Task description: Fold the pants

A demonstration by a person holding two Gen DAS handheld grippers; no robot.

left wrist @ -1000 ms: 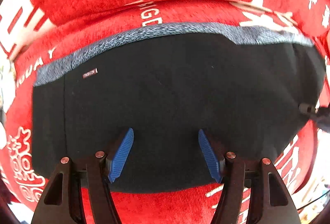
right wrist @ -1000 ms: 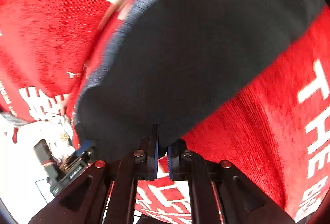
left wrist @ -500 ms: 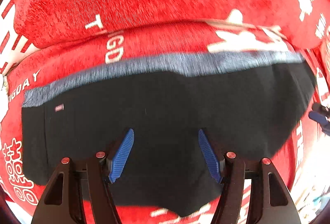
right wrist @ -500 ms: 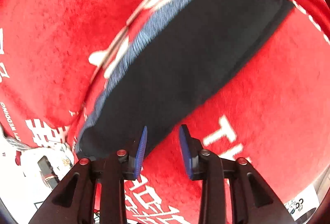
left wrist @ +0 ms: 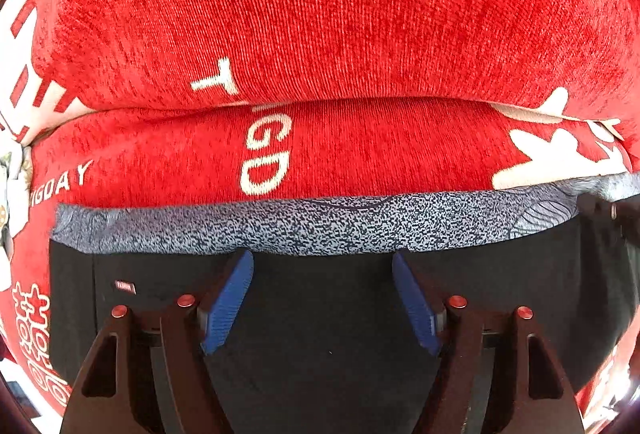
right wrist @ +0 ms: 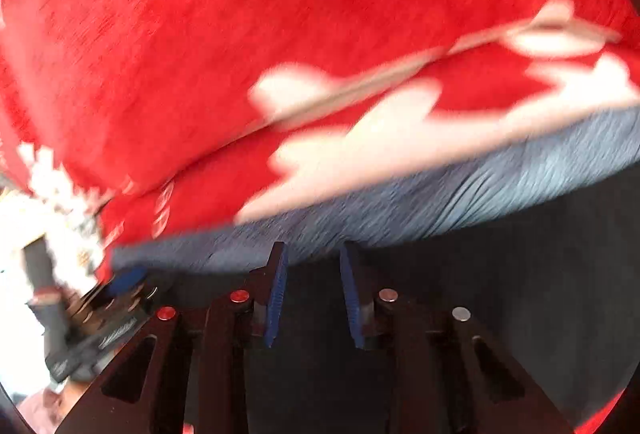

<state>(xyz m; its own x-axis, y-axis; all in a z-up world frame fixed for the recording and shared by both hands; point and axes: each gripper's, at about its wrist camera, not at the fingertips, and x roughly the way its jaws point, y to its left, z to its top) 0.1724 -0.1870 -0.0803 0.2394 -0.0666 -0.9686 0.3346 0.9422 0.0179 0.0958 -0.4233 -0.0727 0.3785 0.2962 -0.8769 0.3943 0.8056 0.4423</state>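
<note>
On red lettered upholstery, both parted, empty grippers hovered over folded black pants with a speckled grey waistband, likely poised for another fold.

Bright, even light. The left wrist view is sharp; the right wrist view is motion-blurred, smearing the red cover. Fisheye curvature darkens both views' corners.

You've got a red couch filling both views: plush ribbed fabric w/ white lettering and white shapes. Back cushion meets seat cushion at a crease. Bright white clutter at far left edge, too blurred to ID. Light's even, strong.
</note>
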